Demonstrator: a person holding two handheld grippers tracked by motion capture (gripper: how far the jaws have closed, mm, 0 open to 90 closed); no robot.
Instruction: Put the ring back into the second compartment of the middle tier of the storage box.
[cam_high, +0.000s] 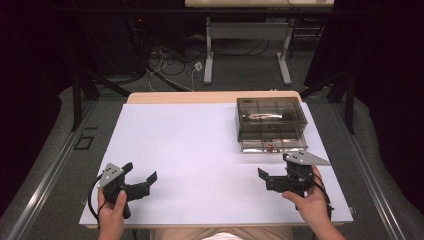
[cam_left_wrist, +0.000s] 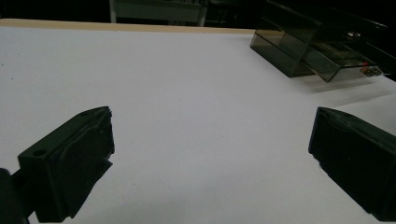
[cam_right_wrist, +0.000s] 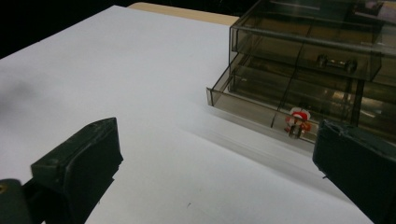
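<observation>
Left hand: the person's left hand (cam_high: 111, 212) comes in from the bottom edge at about 7 o'clock on the table (cam_high: 200, 150), wrapped round the handle from below.
Left gripper: the left gripper (cam_high: 142, 175) sits low over the white surface, pointing toward 2 o'clock; jaws spread wide, nothing between them.
Right hand: the right hand (cam_high: 311, 202) enters at about 5 o'clock, curled round the grip.
Right gripper: the right gripper (cam_high: 275, 167) points toward 10 o'clock; jaws wide apart and empty.
Drawer box: the smoky clear drawer box (cam_high: 271, 123) stands at about 1 o'clock, just beyond the right gripper, apart from it.
Lower drawer: the lower drawer (cam_right_wrist: 261, 105) is pulled partway out, with a small red-and-white piece (cam_right_wrist: 298, 122) behind its front wall.
</observation>
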